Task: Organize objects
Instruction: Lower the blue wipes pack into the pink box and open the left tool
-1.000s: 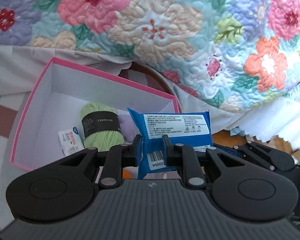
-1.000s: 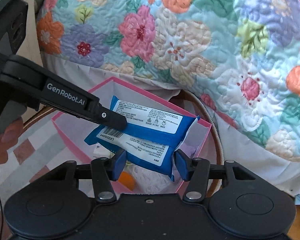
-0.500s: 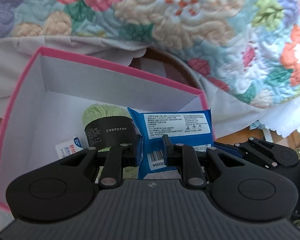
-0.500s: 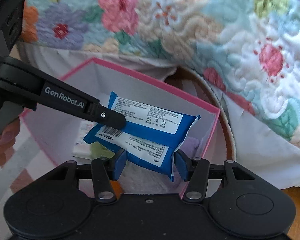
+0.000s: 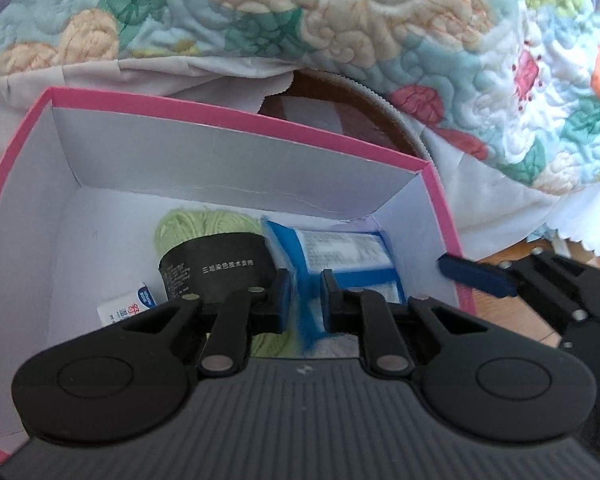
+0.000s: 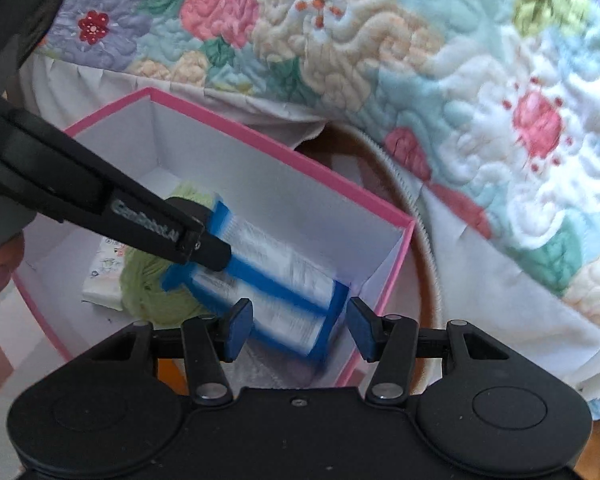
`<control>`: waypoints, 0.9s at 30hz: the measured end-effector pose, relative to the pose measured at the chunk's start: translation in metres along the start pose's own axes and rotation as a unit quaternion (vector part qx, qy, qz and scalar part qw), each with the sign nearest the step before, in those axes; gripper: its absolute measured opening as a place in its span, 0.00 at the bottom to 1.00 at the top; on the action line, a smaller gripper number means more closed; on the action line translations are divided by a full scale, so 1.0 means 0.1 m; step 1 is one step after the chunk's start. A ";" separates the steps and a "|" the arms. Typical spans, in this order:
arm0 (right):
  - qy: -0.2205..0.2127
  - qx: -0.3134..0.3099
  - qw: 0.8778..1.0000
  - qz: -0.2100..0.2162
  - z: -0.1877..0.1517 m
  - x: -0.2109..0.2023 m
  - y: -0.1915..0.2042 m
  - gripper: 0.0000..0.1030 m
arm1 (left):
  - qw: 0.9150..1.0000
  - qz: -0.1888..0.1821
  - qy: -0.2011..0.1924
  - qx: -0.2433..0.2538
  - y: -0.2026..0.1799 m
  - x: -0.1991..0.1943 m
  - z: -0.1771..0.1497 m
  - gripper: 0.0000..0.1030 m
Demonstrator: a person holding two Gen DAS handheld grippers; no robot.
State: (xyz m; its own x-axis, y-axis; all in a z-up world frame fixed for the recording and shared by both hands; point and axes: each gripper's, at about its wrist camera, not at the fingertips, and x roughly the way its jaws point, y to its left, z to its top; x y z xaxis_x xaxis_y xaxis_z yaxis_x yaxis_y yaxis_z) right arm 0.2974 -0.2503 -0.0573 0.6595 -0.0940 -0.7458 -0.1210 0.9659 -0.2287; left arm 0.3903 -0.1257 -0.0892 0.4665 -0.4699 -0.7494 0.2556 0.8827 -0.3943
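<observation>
Left gripper [image 5: 304, 296] clenched on the blue packet's [image 5: 348, 260] edge, right gripper [image 6: 298, 326] straddling it without visible contact, inside the pink box [image 5: 236, 116]: an uneven release could tip it onto the green yarn [image 5: 204, 224].

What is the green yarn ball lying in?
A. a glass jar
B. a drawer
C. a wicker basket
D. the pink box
D: the green yarn ball with its black band lies on the white floor of the pink box, beside the blue packet.
</observation>
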 end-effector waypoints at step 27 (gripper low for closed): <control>-0.089 0.123 0.986 0.072 -0.33 -1.09 0.07 0.56 | 0.996 0.077 0.005 0.051 -0.33 -1.09 -0.43 0.16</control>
State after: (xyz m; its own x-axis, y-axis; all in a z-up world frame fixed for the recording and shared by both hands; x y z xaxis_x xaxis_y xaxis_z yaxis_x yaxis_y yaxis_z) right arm 0.2000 -0.2410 0.0016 0.7709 0.0708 -0.6330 -0.0539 0.9975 0.0460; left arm 0.2951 -0.1031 -0.0177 0.4980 -0.3275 -0.8030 0.2656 0.9390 -0.2182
